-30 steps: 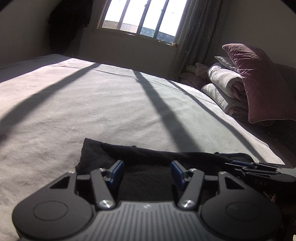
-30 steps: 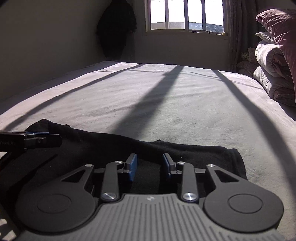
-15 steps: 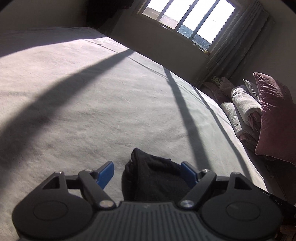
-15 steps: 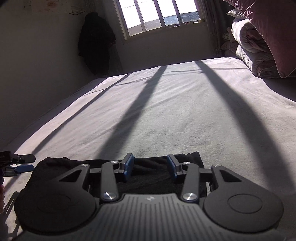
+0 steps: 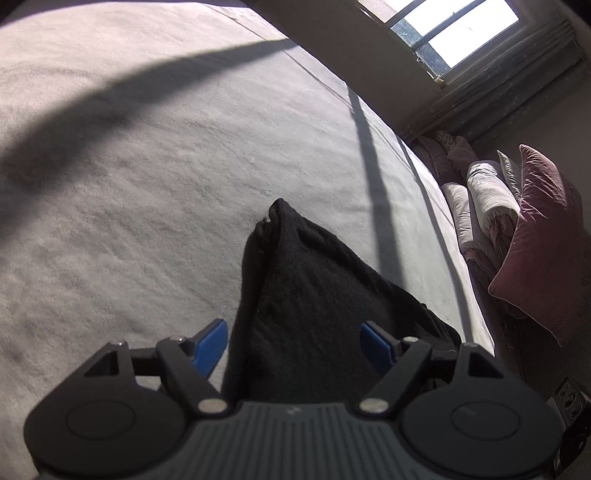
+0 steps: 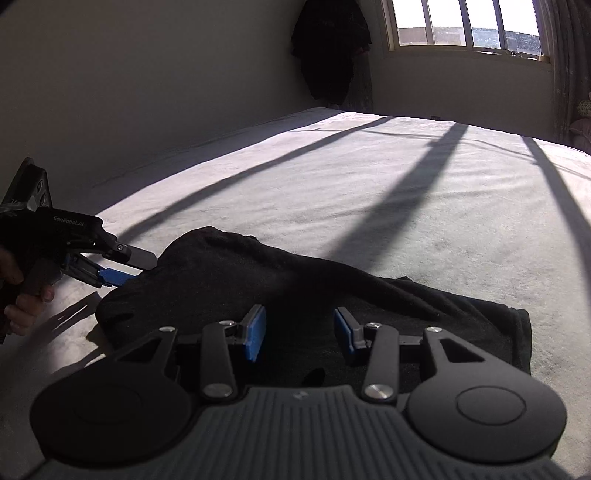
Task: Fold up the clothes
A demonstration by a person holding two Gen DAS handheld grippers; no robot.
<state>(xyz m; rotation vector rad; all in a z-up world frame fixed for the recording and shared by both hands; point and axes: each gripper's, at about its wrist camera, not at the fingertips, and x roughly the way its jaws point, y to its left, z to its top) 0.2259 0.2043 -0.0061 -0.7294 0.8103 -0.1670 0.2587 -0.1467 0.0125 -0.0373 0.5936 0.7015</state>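
The black garment (image 6: pixel 314 288) lies on the bed (image 6: pixel 369 192), low in the frame in both views, bunched into a long dark heap. In the right wrist view it runs from a raised hump at centre left down to a flat end at lower right. In the left wrist view the same cloth (image 5: pixel 314 295) rises to a pointed fold at mid-frame and widens toward the bottom edge.

The left tool (image 5: pixel 294 341) straddles that cloth, its blue pads spread wide on either side, the jaws having just eased in slightly after opening; the left pad stands clear of the fabric, and the right pad sits at the cloth's edge, not pressing. It is open. Seen from the right wrist view, the left tool (image 6: pixel 122 269) comes in from the left edge, fingertips at the hump of the garment, with a hand (image 6: pixel 22 291) wrapped round its grip.

The right tool (image 6: pixel 299 334) hovers over the near part of the garment, jaws partly apart and just closing a touch, dark cloth showing in the gap, no pad visibly pressing on it.

Beyond: shadow bars stripe the pale bedcover, a window (image 6: pixel 469 26) glows at upper right, a dark coat (image 6: pixel 332 51) hangs in the corner, and pillows (image 5: pixel 535 236) are stacked at the right of the left wrist view.
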